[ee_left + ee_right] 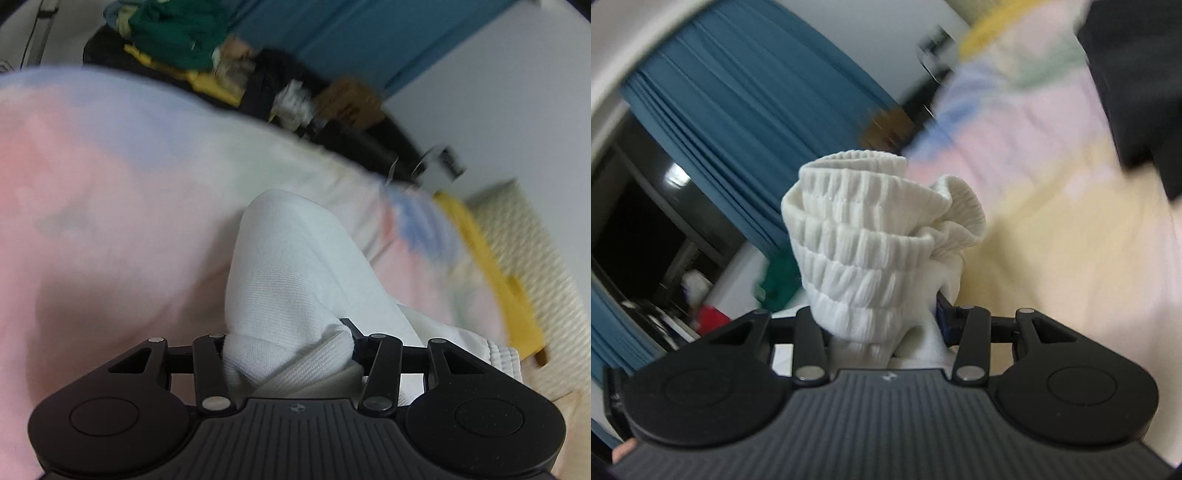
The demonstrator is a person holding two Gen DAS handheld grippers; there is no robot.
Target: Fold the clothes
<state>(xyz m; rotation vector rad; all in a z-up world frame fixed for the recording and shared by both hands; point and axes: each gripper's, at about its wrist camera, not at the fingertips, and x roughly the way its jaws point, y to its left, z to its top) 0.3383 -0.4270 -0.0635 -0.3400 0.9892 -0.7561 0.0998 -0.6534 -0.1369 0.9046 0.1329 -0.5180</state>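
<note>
Garment: white garment (295,266), bunched, lifted over the bed between both claws.
Left gripper (291,354): clamped on smooth white cloth.
Right gripper (886,332): clamped on the ribbed waistband (860,236).
Progress: early by my judgement; no fold visible, spreading and folding remain.
Bed: pastel bedspread (110,184) below.
Clutter: clothes pile (173,37) at the far edge; dark cloth (1137,92) lies on the bedspread, may crowd the folding space.

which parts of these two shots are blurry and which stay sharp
Left wrist view: the white garment in the left gripper stays crisp, while the pastel bedspread and clothes pile smear. Right wrist view: the ribbed cuff in the right gripper is sharp, the blue curtain fairly clear, the bedspread streaked; fisheye bends both views' edges.
</note>
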